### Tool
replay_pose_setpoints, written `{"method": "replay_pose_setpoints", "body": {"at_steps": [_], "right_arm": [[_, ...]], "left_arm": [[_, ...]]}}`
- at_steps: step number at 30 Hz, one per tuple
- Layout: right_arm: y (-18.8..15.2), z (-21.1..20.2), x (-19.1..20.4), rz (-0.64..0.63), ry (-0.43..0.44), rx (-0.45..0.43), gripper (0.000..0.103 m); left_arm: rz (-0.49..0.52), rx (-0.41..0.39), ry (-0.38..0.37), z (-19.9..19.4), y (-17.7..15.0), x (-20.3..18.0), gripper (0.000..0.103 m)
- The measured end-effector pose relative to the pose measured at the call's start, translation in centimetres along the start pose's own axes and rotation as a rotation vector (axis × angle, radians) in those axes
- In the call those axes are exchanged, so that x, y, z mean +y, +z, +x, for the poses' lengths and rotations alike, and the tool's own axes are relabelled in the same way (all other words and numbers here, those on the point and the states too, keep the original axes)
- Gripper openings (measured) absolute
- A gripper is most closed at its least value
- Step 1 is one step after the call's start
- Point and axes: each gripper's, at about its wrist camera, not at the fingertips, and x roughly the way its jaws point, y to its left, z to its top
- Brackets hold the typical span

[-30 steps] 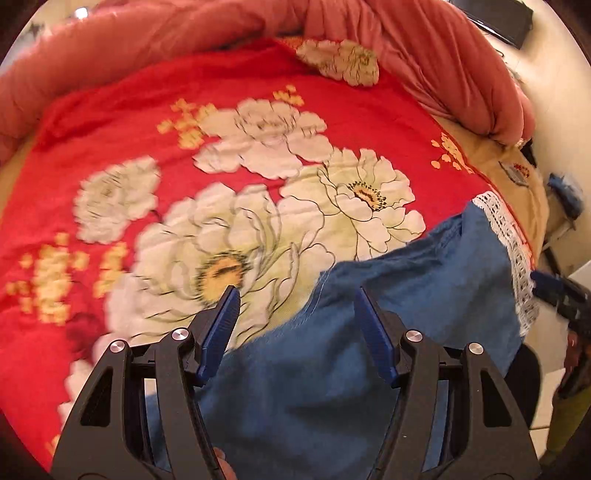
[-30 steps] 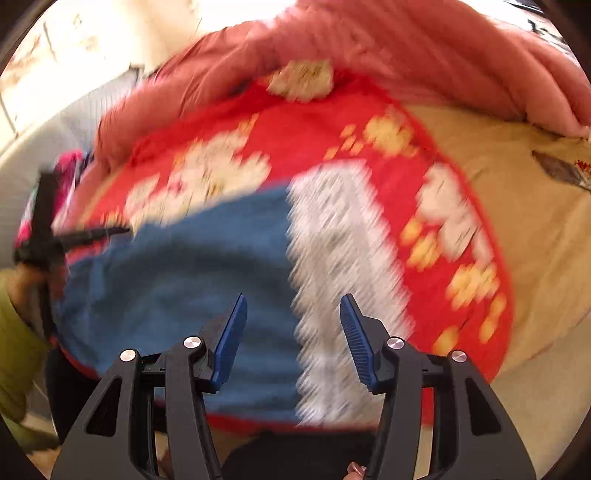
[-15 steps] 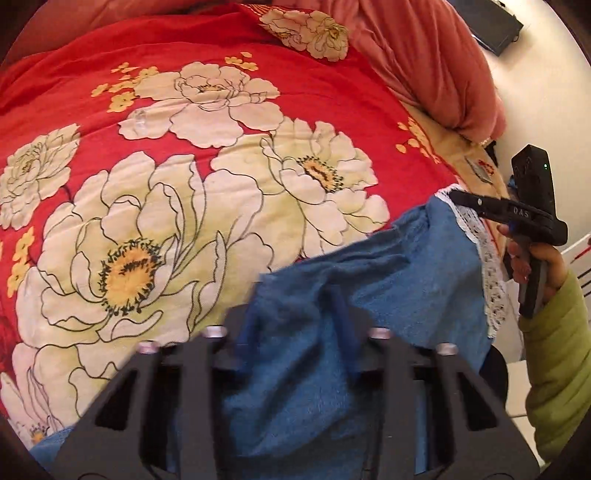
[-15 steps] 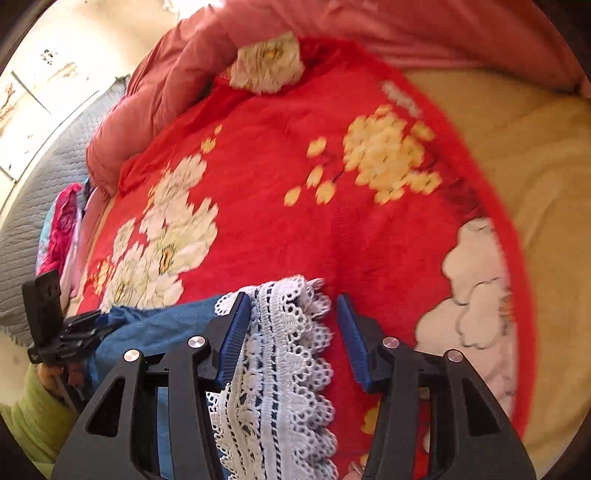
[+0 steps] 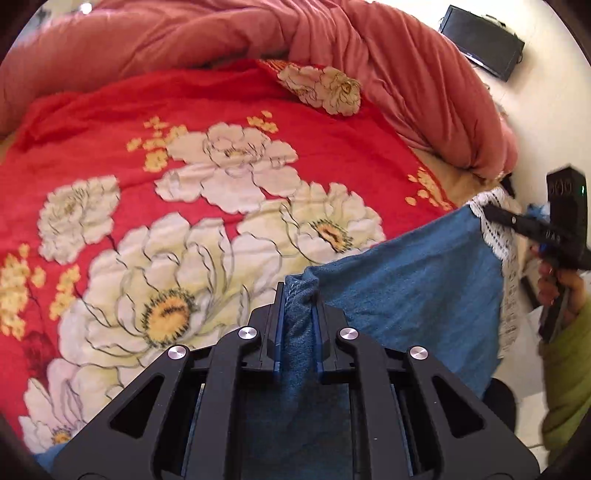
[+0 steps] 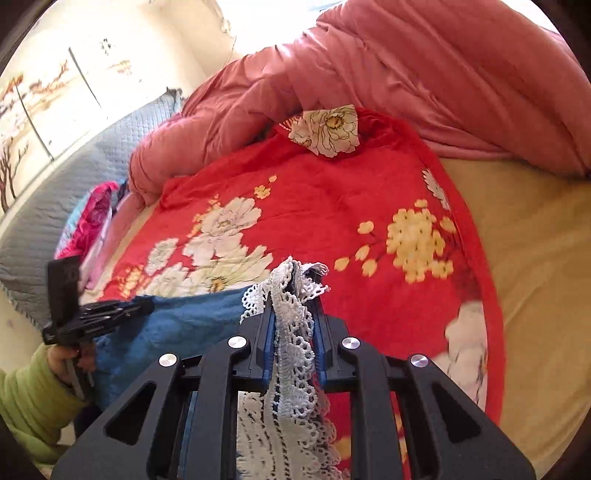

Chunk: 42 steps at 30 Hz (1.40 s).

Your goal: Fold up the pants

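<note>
Where the red floral blanket [image 5: 207, 122] covers the bed, the blue pants [image 5: 413, 273] lie across its near edge. Left gripper [image 5: 299, 314]: jaws just closed, clamped on a bunched fold of blue fabric. Right gripper [image 6: 291, 317]: jaws just closed, pinching the pants' white lace trim [image 6: 295, 354]. Pink quilt [image 5: 221, 33] heaped behind. Green sleeve [image 6: 26, 402] at the left hand.

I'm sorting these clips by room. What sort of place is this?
Most likely a bedroom: a bed spread with a red floral blanket, a bunched pink quilt behind it, and a quilted grey headboard by the wall.
</note>
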Motion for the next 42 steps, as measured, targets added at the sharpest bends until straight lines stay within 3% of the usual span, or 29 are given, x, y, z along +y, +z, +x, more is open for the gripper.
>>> {"method": "replay_pose_setpoints", "body": {"at_steps": [4,7,9,12,13,16,20,25,31,35,37,42], "right_arm": [[-0.3,4.6,-0.8,-0.048,-0.108,0.132,0.016],[-1.2,6.3,-1.3,-0.053,-0.150,0.168,0.019],[-1.4,6.3,-1.2,-0.056,-0.162,0.153,0.024],[-1.3,4.9,-1.1,-0.035,-0.198,0.119,0.039],[-1.3,3.7,-1.1,-0.014,-0.201,0.094,0.042],[-1.9,-0.6,-0.6,0.017,-0.187,0.002,0.044],[-5.4,-6.2,0.3,0.078,-0.147,-0.078,0.049],[-10.5,-9.6,1.6,0.097,-0.143,-0.052,0.049],[-13.6,-8.6,1.7,0.103,-0.169,0.029,0.049],[-13.9,-6.9,0.3,0.111,-0.183,0.057,0.049],[-14.2,-5.9,-0.2,0.130,-0.139,0.077,0.047],[-14.7,-5.1,0.2,0.122,-0.107,0.094,0.028]], "left_arm": [[0.022,0.019,0.076,1.8,-0.3,-0.2,0.007],[0.051,0.036,0.127,3.1,-0.9,0.0,0.007],[0.054,0.039,0.142,3.6,-1.2,0.3,0.012],[0.028,0.018,0.122,3.0,-1.3,1.0,0.017],[0.025,0.009,0.126,2.6,-1.3,1.0,0.024],[0.012,-0.028,0.131,0.1,-1.2,1.1,0.029],[-0.006,-0.085,0.116,-4.0,-1.8,0.5,0.039],[0.000,-0.088,0.076,-7.1,-5.3,-1.4,0.040],[0.040,0.004,0.034,-6.7,-11.1,-4.6,0.040],[0.087,0.016,0.099,-6.0,-12.7,-5.6,0.040],[0.093,0.013,0.148,-5.9,-13.0,-5.7,0.040],[0.076,-0.014,0.204,-6.5,-13.0,-5.0,0.043]]}}
